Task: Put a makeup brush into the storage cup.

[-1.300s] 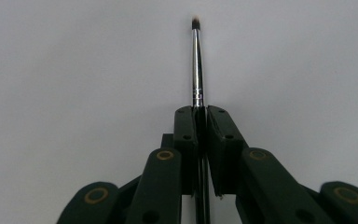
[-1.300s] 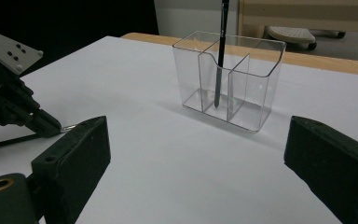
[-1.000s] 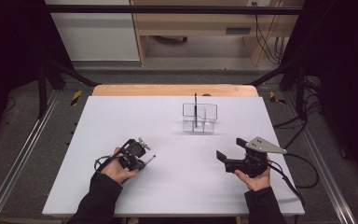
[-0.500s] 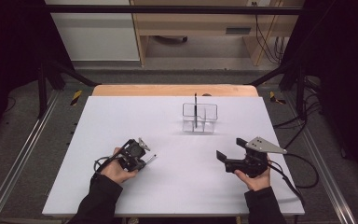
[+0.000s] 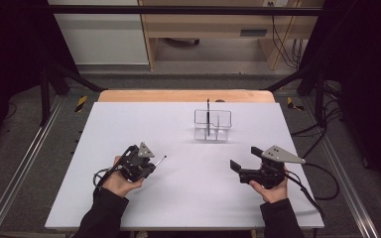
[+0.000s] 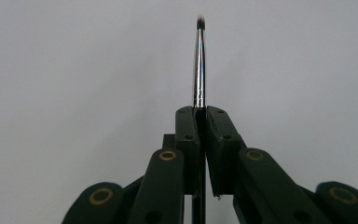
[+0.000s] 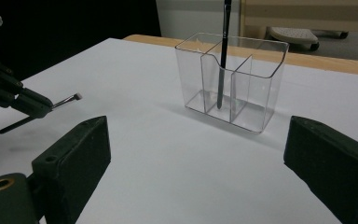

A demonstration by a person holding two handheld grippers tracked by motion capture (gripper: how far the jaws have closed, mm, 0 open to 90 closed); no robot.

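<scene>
Slim silver-handled brush clamped at seven o'clock

Left gripper point(image 5: 151, 165) fingers grasp the slim silver-handled brush point(image 6: 199, 65); right gripper point(image 5: 238, 167) fingers spread, facing the clear plastic organizer point(image 7: 233, 79) at twelve.

Your high view looks forward and down on the whole table point(image 5: 188, 198). Both gripper views sit low and close; the right gripper view shares the clear organizer point(image 7: 233, 84) point(image 5: 212, 125) with it.

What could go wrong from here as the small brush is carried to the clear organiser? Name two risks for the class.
1. The left gripper pinches the thin brush near one end, so most of it sticks out; it could swivel or slip.
2. The clear organiser looks light, already holds an upright black brush, and the right gripper is open and apart from it, so a nudge might tip it.
</scene>
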